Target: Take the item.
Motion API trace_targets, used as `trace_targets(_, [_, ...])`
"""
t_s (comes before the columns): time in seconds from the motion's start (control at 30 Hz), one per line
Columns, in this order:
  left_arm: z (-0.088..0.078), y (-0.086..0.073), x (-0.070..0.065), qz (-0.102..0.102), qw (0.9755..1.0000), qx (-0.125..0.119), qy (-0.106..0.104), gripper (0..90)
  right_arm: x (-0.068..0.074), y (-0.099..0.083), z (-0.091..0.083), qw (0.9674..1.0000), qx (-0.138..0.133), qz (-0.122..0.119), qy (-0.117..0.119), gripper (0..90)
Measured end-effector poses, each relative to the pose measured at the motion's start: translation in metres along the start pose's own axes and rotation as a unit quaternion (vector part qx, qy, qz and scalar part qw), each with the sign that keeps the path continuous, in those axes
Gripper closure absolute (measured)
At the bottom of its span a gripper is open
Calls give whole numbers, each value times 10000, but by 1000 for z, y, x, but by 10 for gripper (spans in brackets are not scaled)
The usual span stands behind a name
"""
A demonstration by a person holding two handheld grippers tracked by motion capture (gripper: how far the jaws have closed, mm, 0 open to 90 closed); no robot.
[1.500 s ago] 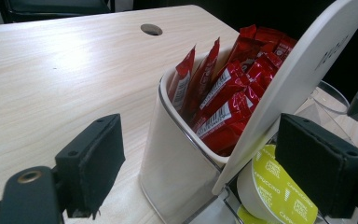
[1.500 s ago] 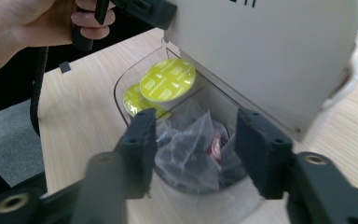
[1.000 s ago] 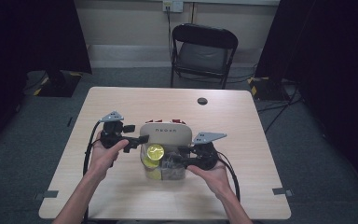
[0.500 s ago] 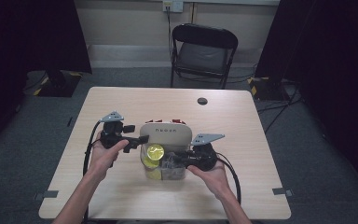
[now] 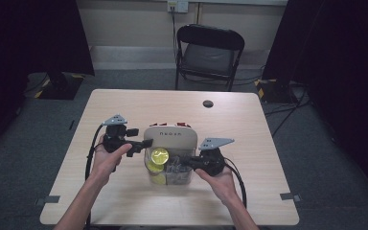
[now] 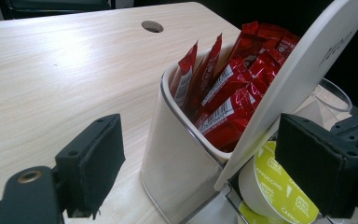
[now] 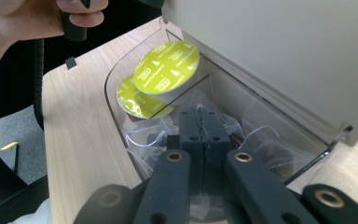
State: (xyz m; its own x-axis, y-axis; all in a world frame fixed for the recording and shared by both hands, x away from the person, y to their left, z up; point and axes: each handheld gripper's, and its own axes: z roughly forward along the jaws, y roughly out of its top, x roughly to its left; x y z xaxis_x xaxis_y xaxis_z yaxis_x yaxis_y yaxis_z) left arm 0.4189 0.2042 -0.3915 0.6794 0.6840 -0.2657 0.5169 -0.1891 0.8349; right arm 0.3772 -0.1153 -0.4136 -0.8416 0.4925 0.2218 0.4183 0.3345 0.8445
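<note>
The right gripper [image 7: 204, 122] is pressed closed inside the clear tray [image 7: 116, 112] among clear wrappers – can't tell if it's pinching one. The left gripper [image 6: 223, 163] hangs wide open, empty, beside the white organizer [image 6: 172, 158]. Green capsules [image 7: 168, 65] sit untouched – looks like early going.

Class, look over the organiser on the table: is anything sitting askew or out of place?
Yes. One yellow-green capsule sits tilted on edge against the clear compartment's divider, leaning over another capsule lying flatter below. The red sachets stand roughly upright in the white compartment. Nothing looks spilled on the table.
</note>
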Motion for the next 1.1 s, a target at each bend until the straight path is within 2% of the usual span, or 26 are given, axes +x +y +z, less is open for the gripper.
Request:
trace_targets(0.33, [0, 0, 0, -14, 10000, -6, -18, 152, 3, 5, -6, 9999, -139, -60, -40, 900])
trace_targets(0.83, [-1, 0, 0, 9, 10000, 5, 21, 155, 2, 11, -19, 9992, -385, -25, -86, 900])
trace_targets(1.1, [-1, 0, 0, 4, 10000, 34, 35, 153, 3, 12, -21, 9991, -413, -19, -101, 900])
